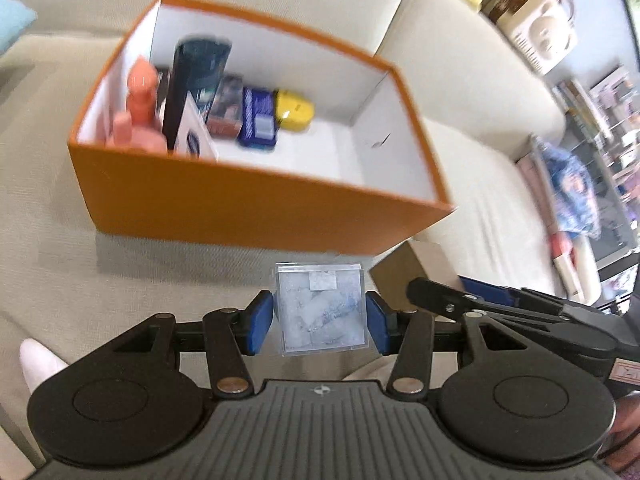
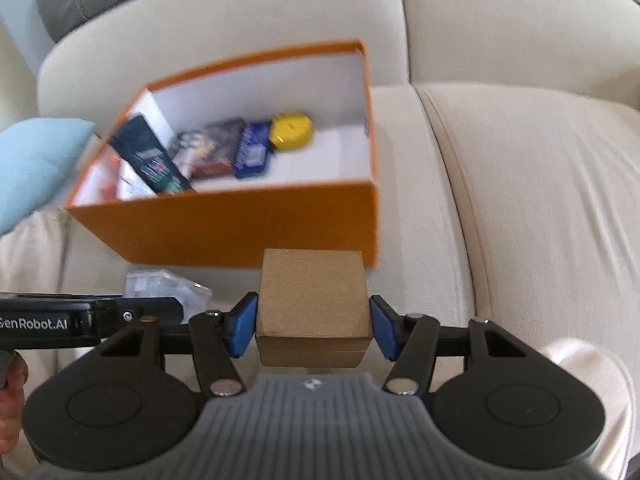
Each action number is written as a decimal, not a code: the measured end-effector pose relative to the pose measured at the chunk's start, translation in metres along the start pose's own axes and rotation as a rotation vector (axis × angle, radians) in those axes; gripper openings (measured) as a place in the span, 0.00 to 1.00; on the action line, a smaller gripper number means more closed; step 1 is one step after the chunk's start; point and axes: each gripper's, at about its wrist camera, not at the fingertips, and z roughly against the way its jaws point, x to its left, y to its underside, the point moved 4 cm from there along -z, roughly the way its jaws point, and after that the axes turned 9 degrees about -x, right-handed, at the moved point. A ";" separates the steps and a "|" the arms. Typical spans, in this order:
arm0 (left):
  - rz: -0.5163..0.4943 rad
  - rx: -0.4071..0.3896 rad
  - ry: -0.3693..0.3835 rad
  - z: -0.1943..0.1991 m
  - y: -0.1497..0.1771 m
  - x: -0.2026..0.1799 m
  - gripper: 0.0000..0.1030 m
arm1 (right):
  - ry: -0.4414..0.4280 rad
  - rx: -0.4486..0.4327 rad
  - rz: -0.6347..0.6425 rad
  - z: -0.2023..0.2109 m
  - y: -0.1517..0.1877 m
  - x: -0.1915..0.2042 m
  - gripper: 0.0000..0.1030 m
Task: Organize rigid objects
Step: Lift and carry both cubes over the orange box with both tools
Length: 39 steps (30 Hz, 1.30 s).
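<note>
Now: left gripper [image 1: 320, 322] clamps clear case [image 1: 323, 309] | right gripper [image 2: 312, 326] clamps brown box [image 2: 312, 312]

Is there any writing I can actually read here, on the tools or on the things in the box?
"SenRobot.AI": on the body of the left gripper, seen in the right wrist view with its first letter cut off by the picture's edge.
Small round emblem on each gripper's grey housing: no letters to read.
Printing on the dark tall carton, the blue packet and the other packs in the orange box: too blurred to read.

Clear case [image 1: 323, 309] in left gripper [image 1: 320, 322] (orange box [image 1: 248, 204] ahead)
</note>
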 end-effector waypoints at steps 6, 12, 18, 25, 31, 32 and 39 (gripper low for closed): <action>-0.002 -0.083 0.052 0.030 -0.035 -0.012 0.55 | -0.069 -0.078 0.039 0.031 -0.034 0.018 0.58; -0.050 -0.104 0.039 0.029 -0.084 -0.025 0.55 | -0.131 -0.111 0.074 0.039 -0.077 0.028 0.58; -0.098 -0.034 -0.041 -0.016 -0.119 -0.024 0.55 | -0.141 -0.078 0.044 0.005 -0.125 0.018 0.58; -0.184 0.018 -0.148 -0.063 -0.144 -0.011 0.54 | -0.194 0.053 0.274 -0.066 -0.148 0.027 0.58; -0.208 0.049 -0.170 -0.092 -0.155 -0.001 0.54 | -0.161 0.154 0.331 -0.124 -0.144 0.029 0.58; -0.203 0.052 -0.170 -0.096 -0.157 0.001 0.54 | -0.149 0.171 0.319 -0.131 -0.143 0.030 0.58; -0.196 0.072 -0.177 -0.112 -0.165 0.011 0.54 | -0.038 0.217 0.232 -0.167 -0.132 0.036 0.58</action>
